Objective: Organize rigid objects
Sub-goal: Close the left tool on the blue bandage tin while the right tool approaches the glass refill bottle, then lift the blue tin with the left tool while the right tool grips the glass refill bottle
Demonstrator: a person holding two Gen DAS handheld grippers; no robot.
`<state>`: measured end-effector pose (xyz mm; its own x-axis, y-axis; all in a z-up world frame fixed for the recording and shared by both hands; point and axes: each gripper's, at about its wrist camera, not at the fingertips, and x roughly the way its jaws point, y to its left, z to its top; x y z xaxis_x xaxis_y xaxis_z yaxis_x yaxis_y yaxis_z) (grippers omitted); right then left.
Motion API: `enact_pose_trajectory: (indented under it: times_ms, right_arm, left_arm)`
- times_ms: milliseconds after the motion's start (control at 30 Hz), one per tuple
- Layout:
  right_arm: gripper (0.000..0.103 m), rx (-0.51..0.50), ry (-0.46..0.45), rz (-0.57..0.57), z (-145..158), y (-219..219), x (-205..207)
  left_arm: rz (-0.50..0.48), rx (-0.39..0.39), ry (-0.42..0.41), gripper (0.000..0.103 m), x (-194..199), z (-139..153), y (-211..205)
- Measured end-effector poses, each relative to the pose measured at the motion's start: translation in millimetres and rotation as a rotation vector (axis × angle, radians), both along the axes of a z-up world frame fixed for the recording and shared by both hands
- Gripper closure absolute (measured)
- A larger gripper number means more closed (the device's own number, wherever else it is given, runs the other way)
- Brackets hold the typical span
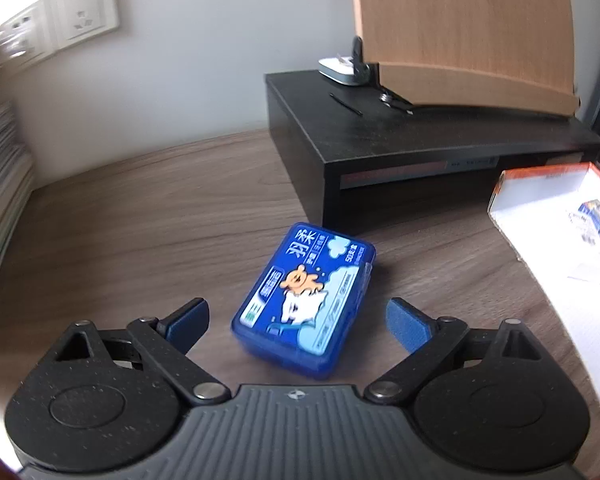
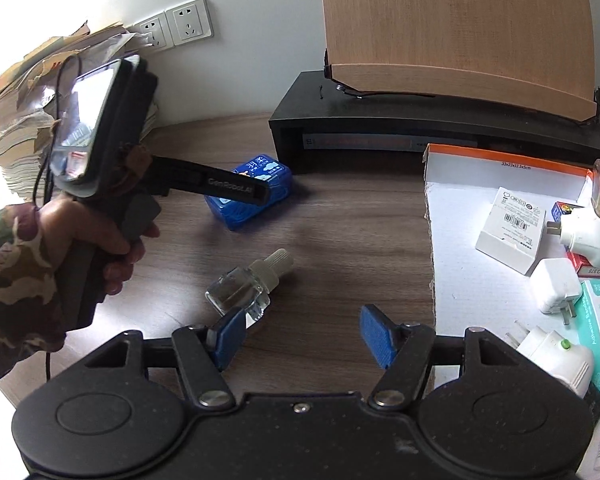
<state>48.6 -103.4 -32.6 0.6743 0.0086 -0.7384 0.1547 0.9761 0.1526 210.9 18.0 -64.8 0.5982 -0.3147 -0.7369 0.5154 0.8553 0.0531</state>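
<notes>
A blue plastic box [image 1: 306,300] with a cartoon bear label lies flat on the wooden desk, between and just ahead of the fingertips of my open left gripper [image 1: 298,320]. It also shows in the right wrist view [image 2: 256,200], partly behind the left gripper's arm [image 2: 204,186]. My right gripper [image 2: 304,336] is open and empty. A small clear glass bottle [image 2: 242,288] with a ribbed white cap lies on its side just ahead of its left finger [image 2: 228,338].
A white cardboard tray [image 2: 460,216] at the right holds plugs, small boxes and a liquid-repellent heater. A black monitor riser [image 1: 400,140] with a wooden panel stands at the back. Stacked books [image 2: 24,128] and wall sockets are at the left.
</notes>
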Motion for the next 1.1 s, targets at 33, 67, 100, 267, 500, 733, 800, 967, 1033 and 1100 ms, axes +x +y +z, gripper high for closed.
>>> enact_pose_trajectory:
  times_ms: [33,67,100,267,500,733,800,967,1033,1100]
  right_arm:
    - [0.026,0.005,0.002,-0.003,-0.6,2.1,2.0]
    - [0.026,0.011,0.005,-0.004,-1.3,4.5,4.4]
    - [0.026,0.015,0.008,-0.004,-2.2,7.2,6.5]
    - [0.026,0.043,0.029,0.004,-9.0,22.3,20.9]
    - [0.026,0.082,0.07,-0.015,-24.2,37.3,45.7]
    - [0.026,0.043,0.073,-0.064,-32.8,54.5,67.4]
    - [0.03,0.025,0.072,-0.074,-35.5,57.3,72.7]
    - [0.042,-0.045,0.059,-0.067,-40.2,62.6,78.5]
    - [0.042,-0.067,0.052,-0.065,-39.1,63.1,77.4]
    - [0.042,-0.073,0.041,-0.056,-35.1,63.2,74.9]
  left_arm:
    - [-0.012,0.009,-0.002,0.006,4.2,-3.3,-2.5]
    - [-0.02,0.015,-0.003,0.009,7.2,-5.5,-4.1]
    - [-0.034,0.013,0.003,0.012,11.7,-8.3,-4.8]
    - [-0.057,-0.017,0.047,0.035,22.0,-16.3,-1.0]
    - [-0.003,-0.07,0.039,0.041,12.1,-8.1,24.9]
    - [0.077,-0.112,0.035,0.041,-6.8,9.9,57.1]
    - [0.099,-0.128,0.035,0.041,-11.2,15.0,63.7]
    - [0.147,-0.153,0.035,0.041,-23.9,23.4,76.2]
    - [0.166,-0.16,0.03,0.041,-31.5,26.3,80.5]
    - [0.18,-0.17,0.03,0.041,-36.0,29.0,85.8]
